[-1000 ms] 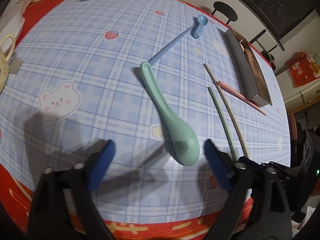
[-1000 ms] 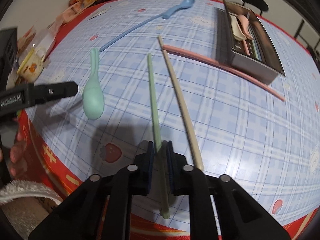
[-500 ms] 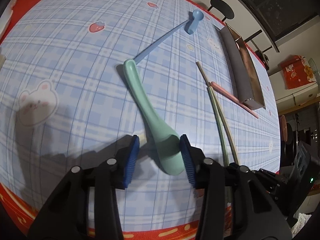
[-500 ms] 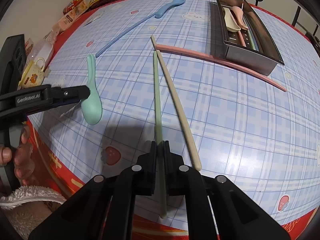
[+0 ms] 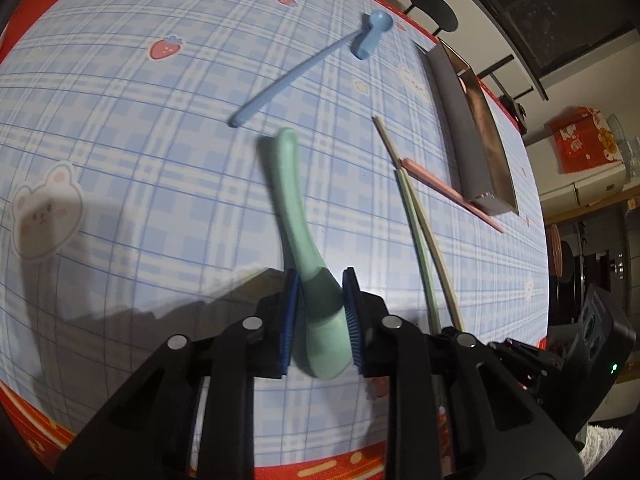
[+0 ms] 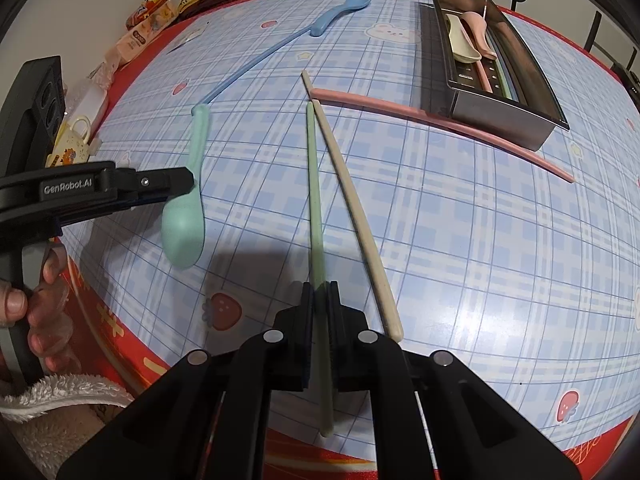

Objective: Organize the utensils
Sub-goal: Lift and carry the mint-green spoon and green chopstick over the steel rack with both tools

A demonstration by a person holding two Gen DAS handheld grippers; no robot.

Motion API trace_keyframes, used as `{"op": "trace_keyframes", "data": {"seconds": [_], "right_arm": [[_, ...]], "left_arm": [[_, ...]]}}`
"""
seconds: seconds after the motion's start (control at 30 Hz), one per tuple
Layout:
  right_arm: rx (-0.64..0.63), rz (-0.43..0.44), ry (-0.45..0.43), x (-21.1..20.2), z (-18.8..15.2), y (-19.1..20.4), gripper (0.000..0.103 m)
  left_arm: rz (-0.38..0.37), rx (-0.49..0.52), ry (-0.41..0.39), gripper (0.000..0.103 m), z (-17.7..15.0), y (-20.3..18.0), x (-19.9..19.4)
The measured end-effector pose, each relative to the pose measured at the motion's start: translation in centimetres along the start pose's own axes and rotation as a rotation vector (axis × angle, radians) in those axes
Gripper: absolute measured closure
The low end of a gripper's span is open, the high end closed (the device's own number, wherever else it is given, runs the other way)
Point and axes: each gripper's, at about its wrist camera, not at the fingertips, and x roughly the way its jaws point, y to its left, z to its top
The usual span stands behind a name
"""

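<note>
Left wrist view shows the left tool (image 5: 318, 312) at 6 o'clock. Its jaws have just been closing, and the blue pads now press both flanks of the green spoon (image 5: 308, 248) at its bowl, the handle running off toward 12 o'clock. The right tool (image 6: 320, 320) is clamped on the green chopstick (image 6: 314, 200) near its butt end, the shaft pointing to 12 o'clock over the tabletop (image 6: 480, 260).

Both pieces look light, rigid and smooth. The bowl is rounded, so it may squirm out of a side pinch; the neck just above would probably give a surer hold. Held near one end, the chopstick will likely lever and swing.

A beige chopstick (image 6: 356, 216) lies just beside the green one, touching or nearly so at the far tips, and could get dragged along. A pink chopstick (image 6: 440, 120) lies across the way to the tray (image 6: 548, 100) at 1 o'clock, which already holds spoons. A blue spoon (image 6: 280, 48) lies at 11 o'clock. The tabletop's near edge is close under both tools, while open cloth lies at 3 o'clock in the right wrist view.
</note>
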Motion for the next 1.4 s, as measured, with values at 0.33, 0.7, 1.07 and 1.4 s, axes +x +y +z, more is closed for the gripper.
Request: {"op": "trace_keyframes", "data": {"seconds": [0.33, 0.7, 1.07, 1.4], "right_arm": [[-0.004, 0.001, 0.007, 0.0, 0.1, -0.1, 0.095], [0.001, 0.004, 0.004, -0.2, 0.0, -0.1, 0.095], [0.002, 0.005, 0.004, -0.2, 0.0, -0.2, 0.095], [-0.052, -0.034, 0.001, 0.0, 0.0, 0.6, 0.095]], "left_arm": [[-0.016, 0.131, 0.025, 0.089, -1.1, -2.5, 0.2], [-0.001, 0.21, 0.058, 0.088, -1.4, -3.8, 0.8], [0.035, 0.262, 0.089, 0.086, -1.0, -4.7, 2.3], [0.021, 0.252, 0.058, 0.086, -1.3, -4.2, 2.5]]}}
